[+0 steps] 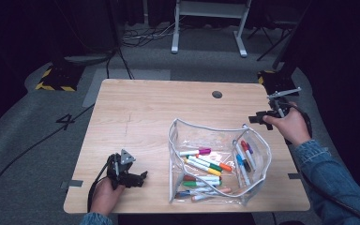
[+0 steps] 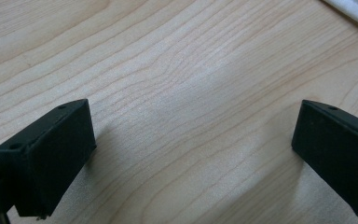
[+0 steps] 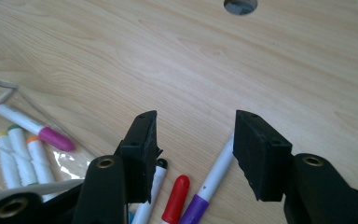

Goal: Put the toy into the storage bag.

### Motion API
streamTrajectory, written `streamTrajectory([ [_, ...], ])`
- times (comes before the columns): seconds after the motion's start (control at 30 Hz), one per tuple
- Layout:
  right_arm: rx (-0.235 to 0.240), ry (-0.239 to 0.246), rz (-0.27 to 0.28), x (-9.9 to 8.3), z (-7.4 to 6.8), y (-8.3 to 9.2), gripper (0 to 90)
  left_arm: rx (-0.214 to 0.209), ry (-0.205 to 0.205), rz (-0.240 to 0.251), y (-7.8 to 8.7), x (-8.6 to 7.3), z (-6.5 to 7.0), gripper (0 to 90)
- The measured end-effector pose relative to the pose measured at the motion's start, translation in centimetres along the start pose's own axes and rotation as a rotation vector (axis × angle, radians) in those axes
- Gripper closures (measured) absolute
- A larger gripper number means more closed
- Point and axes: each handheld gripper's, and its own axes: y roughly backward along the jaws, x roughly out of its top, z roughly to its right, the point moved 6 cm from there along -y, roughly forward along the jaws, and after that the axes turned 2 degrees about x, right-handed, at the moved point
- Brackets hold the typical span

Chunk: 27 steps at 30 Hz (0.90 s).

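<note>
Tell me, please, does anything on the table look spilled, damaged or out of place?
Nothing stands out. The markers all lie inside the clear pouch, which sits open on the wooden table; none has spilled out. Both grippers are open and hold nothing.

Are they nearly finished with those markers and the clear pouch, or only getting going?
Hard to say which way the job runs. Done so far: the markers all lie in the open pouch, none loose on the table. In hand: nothing. The right tongs hang open above the purple marker and red marker; the left tongs rest open over bare wood. Left: gripping a marker or the pouch.
</note>
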Motion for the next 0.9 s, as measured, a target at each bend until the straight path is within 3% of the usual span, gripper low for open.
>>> streamTrajectory([
  [0.23, 0.006, -0.038, -0.059, -2.5, 1.1, -3.0, 51.9, 0.000, -0.001, 0.000, 0.0, 0.0, 0.0, 0.0],
  [0.53, -0.006, -0.046, -0.153, -6.2, 1.6, -7.3, 56.6, 0.002, -0.004, 0.002, 0.0, 0.0, 0.0, 0.0],
  [0.77, -0.056, -0.098, -0.166, -7.3, 2.8, -8.5, 63.9, -0.001, 0.001, -0.001, 0.0, 0.0, 0.0, 0.0],
  [0.9, -0.087, -0.125, -0.163, -7.2, 3.2, -8.5, 73.9, 0.001, -0.002, 0.001, 0.0, 0.0, 0.0, 0.0],
])
